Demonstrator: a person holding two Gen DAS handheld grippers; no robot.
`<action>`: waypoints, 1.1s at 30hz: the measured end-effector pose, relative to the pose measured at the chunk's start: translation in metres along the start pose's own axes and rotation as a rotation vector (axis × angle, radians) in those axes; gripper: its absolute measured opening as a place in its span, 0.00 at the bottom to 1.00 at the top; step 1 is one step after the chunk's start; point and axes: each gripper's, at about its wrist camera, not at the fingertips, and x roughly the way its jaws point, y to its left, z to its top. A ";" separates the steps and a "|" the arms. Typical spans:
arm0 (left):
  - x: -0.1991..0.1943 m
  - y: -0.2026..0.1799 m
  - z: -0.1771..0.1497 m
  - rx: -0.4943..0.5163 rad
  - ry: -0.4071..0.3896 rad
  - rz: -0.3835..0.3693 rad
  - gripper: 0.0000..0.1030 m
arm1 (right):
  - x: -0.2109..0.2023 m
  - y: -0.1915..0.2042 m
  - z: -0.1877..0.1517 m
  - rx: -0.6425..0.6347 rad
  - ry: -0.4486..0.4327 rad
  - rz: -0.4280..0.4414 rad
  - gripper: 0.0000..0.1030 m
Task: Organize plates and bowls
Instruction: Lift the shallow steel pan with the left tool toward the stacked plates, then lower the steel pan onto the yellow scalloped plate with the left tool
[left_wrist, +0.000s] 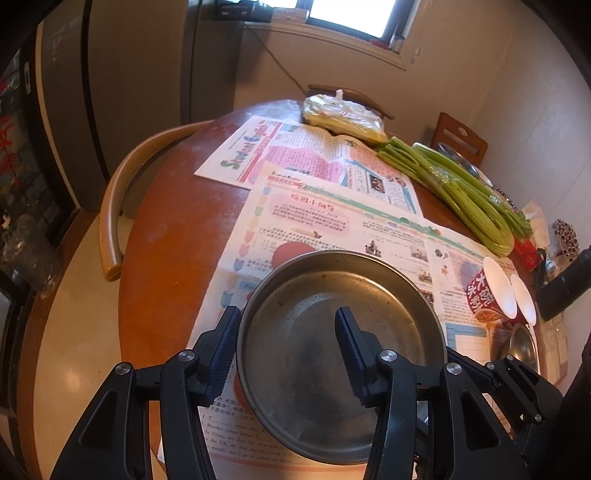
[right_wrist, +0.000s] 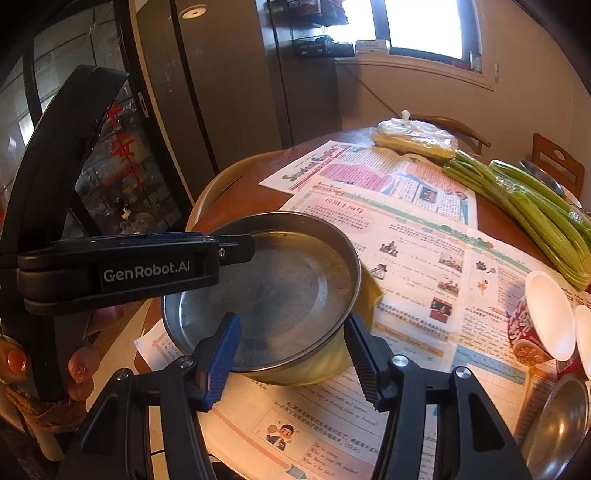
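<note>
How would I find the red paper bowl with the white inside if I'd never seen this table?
Start at the round wooden table covered with newspapers. Follow the long bundle of green stalks down to its cut end. Just below it, two paper bowls lie tipped on their sides; the red paper bowl nearer the big metal pan shows white characters, unlike the steel dishes around it.
</note>
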 end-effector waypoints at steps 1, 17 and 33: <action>0.000 0.002 -0.001 -0.004 -0.001 -0.002 0.52 | 0.003 0.001 0.000 -0.006 0.005 0.000 0.57; 0.031 -0.003 -0.014 0.030 0.039 0.011 0.52 | 0.019 -0.007 -0.008 0.013 0.005 -0.021 0.57; 0.029 0.002 -0.013 0.005 0.023 0.008 0.52 | 0.019 -0.018 -0.009 0.046 -0.010 0.060 0.57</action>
